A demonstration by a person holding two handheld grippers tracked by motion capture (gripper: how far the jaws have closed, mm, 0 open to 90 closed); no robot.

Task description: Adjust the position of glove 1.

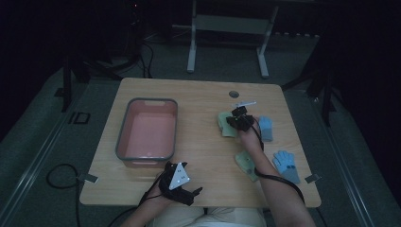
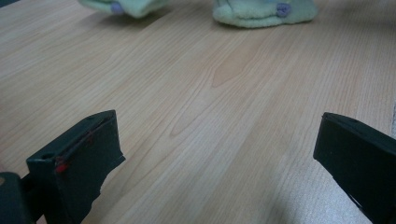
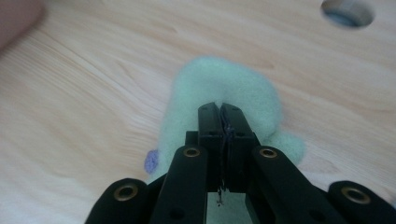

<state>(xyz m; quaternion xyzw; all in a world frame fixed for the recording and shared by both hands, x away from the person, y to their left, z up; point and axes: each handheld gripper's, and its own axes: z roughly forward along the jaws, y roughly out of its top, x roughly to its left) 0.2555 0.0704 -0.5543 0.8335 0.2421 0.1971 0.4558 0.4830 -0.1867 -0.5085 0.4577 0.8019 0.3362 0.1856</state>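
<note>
The right gripper (image 1: 235, 119) sits toward 2 o'clock on the wooden table (image 1: 203, 94), its 2 jaws pressed together with a fold of the pale green glove (image 3: 224, 91) pinched between them; in the right gripper view the fleece bulges out on both sides of the closed tips, and the glove lies just short of the round cable hole (image 3: 348, 11) at 1 o'clock. The left gripper (image 1: 176, 176) rests at 7 o'clock near the table's front edge, jaws spread wide with nothing but bare wood between them. A second green glove (image 1: 247, 164) lies at 4 o'clock, 2 blue gloves (image 1: 286, 165) lie at 3 o'clock, and the grey-rimmed pink tub (image 1: 124, 124) stands at 9 o'clock.
</note>
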